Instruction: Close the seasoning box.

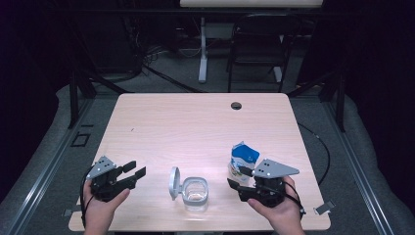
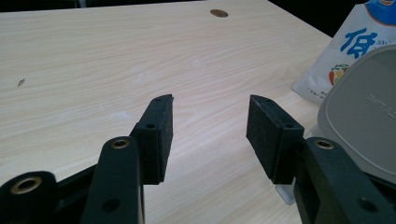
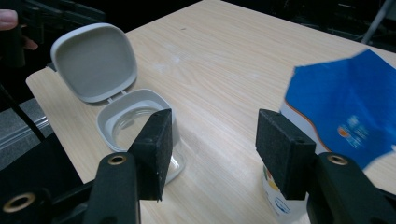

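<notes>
I am holding both tongs, left and right, spread and empty, flanking the clear square lidded container and blue-white pouch.

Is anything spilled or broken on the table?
Nothing looks spilled or broken. The clear container stands upright with its grey lid flipped open, and the blue and white bag stands beside it, its top a bit crumpled.

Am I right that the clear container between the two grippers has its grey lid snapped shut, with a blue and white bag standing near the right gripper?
Not quite. The clear container is open: its grey lid is flipped up on its hinge, as the right gripper view and the high view show. The rest holds: the blue and white bag stands near the right gripper.
</notes>
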`<state>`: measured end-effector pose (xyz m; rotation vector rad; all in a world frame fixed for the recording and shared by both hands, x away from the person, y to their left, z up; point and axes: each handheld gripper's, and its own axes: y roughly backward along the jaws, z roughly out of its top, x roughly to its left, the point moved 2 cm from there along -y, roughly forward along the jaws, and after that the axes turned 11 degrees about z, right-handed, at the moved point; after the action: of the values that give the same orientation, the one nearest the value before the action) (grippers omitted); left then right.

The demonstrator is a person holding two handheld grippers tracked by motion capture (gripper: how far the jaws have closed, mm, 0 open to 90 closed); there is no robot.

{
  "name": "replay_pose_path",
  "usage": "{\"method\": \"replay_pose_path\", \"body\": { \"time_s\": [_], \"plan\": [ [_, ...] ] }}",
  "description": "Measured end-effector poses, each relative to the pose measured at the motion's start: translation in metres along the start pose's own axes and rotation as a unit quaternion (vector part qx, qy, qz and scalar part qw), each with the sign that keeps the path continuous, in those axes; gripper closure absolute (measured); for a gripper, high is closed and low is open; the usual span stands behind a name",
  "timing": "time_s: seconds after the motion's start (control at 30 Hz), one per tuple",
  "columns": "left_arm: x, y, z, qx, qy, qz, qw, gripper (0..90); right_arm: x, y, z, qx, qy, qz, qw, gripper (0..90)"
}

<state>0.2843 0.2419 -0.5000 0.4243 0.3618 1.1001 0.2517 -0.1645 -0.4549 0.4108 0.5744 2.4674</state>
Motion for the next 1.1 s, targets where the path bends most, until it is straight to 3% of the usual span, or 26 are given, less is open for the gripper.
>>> {"method": "replay_pose_path", "body": {
  "time_s": [0.5, 1.1],
  "plan": [
    [0.001, -0.002, -0.002, 0.004, -0.001, 0.001, 1.0000, 50.9, -0.021, 0.018, -0.009, 0.008, -0.029, -0.032, 0.9990, 45.6],
    [0.007, 0.003, 0.000, -0.003, 0.016, 0.000, 0.9999, 50.9, -0.045, 0.008, -0.014, 0.015, -0.054, -0.079, 0.9953, 41.0]
  ]
}}
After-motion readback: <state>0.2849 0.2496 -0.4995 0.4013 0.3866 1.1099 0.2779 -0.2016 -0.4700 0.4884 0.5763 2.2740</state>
